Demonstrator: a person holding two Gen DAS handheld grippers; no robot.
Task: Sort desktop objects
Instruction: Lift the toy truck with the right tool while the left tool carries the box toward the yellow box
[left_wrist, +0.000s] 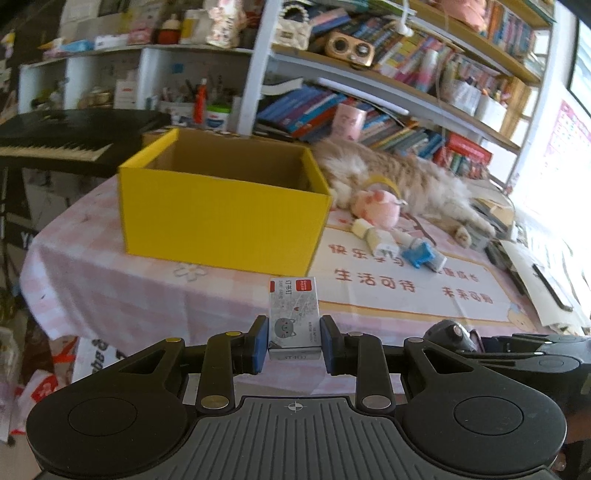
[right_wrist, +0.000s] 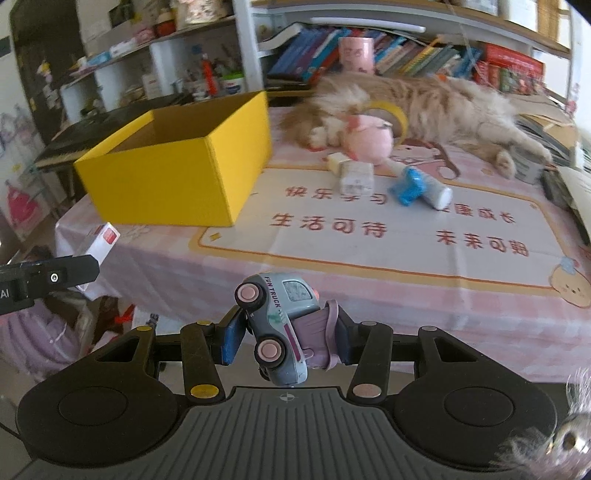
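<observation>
- Cluttered study, pink checked tablecloth (left_wrist: 110, 280) over the table, bookshelves (left_wrist: 406, 85) behind.
- Nearest: left gripper (left_wrist: 294, 345) clamped on a small staple box (left_wrist: 293, 317), held in the air at the table's near edge.
- Right gripper (right_wrist: 286, 338) clamped on a toy truck (right_wrist: 279, 325), tipped on its side, wheels facing left, also at the near edge.
- Further in, left of centre: open yellow box (right_wrist: 177, 177) standing on the cloth.
- Right of the box: blue toy (right_wrist: 406, 188), white block (right_wrist: 356, 177), pink plush (right_wrist: 369, 142), close together.
- Farthest back: fluffy cat (right_wrist: 424, 99) stretched out along the table before the shelves.
</observation>
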